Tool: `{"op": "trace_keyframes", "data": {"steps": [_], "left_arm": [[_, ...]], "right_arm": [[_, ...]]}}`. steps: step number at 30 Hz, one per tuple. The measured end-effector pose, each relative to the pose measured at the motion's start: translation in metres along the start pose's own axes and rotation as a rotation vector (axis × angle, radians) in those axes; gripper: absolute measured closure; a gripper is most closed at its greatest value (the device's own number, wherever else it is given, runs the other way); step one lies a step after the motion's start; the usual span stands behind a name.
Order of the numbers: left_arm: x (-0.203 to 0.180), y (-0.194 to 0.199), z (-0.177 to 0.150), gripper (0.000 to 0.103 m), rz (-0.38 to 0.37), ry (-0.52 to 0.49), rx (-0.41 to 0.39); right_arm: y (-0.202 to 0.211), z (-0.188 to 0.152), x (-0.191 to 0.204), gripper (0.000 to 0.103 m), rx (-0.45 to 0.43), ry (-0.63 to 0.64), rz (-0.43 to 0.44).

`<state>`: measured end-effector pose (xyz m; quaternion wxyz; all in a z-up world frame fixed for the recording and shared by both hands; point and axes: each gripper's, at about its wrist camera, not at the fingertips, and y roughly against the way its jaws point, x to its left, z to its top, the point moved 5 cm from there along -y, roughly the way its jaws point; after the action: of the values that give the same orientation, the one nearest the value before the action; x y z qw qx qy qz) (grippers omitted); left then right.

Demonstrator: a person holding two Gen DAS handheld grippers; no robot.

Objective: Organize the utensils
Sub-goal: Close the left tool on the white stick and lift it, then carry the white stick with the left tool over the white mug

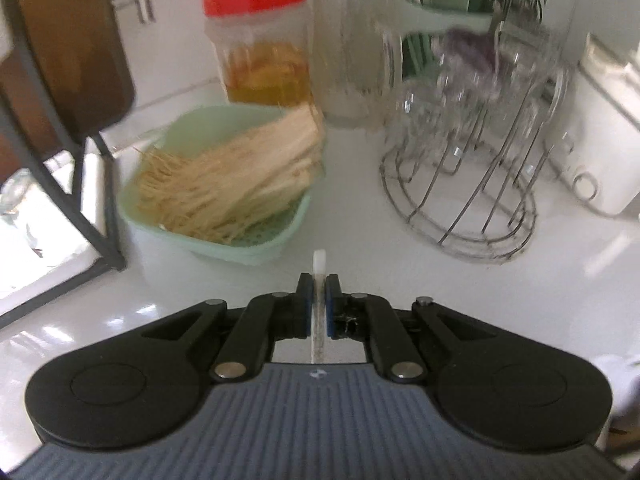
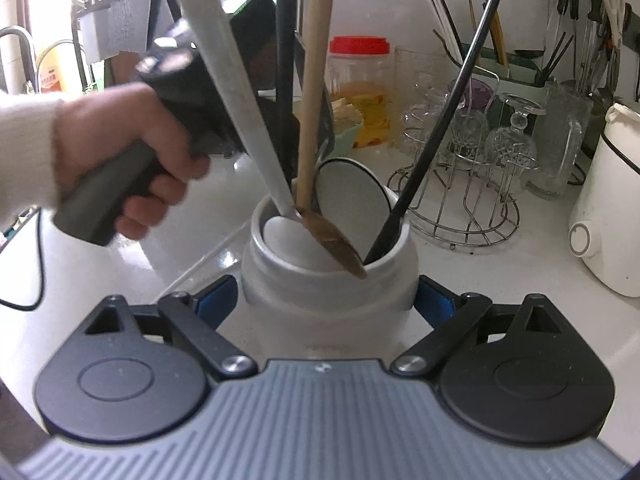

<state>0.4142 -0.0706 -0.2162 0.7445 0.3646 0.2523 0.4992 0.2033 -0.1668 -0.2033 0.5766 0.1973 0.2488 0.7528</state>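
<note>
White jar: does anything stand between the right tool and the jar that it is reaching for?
Nothing visible does. The right tool straddles the white jar, with a pad at each side. The utensils stand inside the jar, above the pads, not between them and its wall.

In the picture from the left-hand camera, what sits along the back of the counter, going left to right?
Green basket of dried strands → red-lidded jar → wire rack of glasses → white appliance.

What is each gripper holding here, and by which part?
The left gripper pinches a thin white utensil handle near its end. The right gripper straddles the white utensil jar at its body.
</note>
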Motion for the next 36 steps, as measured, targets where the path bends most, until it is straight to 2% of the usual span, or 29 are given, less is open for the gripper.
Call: {"op": "trace_keyframes", "data": {"steps": [2, 10, 21, 30, 36], "left_arm": [[0.003, 0.016, 0.004, 0.096, -0.004, 0.018, -0.025], [0.005, 0.099, 0.011, 0.096, -0.036, 0.081, -0.123], [-0.005, 0.186, -0.009, 0.096, -0.094, 0.123, -0.2], [0.001, 0.229, -0.028, 0.096, -0.136, 0.144, -0.251], [0.005, 0.246, -0.027, 0.096, -0.156, 0.145, -0.273]], "right_arm": [[0.0, 0.001, 0.0, 0.012, 0.004, 0.002, -0.007], [-0.003, 0.004, 0.0, 0.013, 0.039, -0.015, -0.017], [-0.006, 0.008, 0.009, 0.012, 0.073, -0.048, -0.052], [-0.01, 0.009, 0.02, 0.012, 0.057, -0.061, -0.077], [-0.011, 0.01, 0.024, 0.012, 0.048, -0.067, -0.092]]}}
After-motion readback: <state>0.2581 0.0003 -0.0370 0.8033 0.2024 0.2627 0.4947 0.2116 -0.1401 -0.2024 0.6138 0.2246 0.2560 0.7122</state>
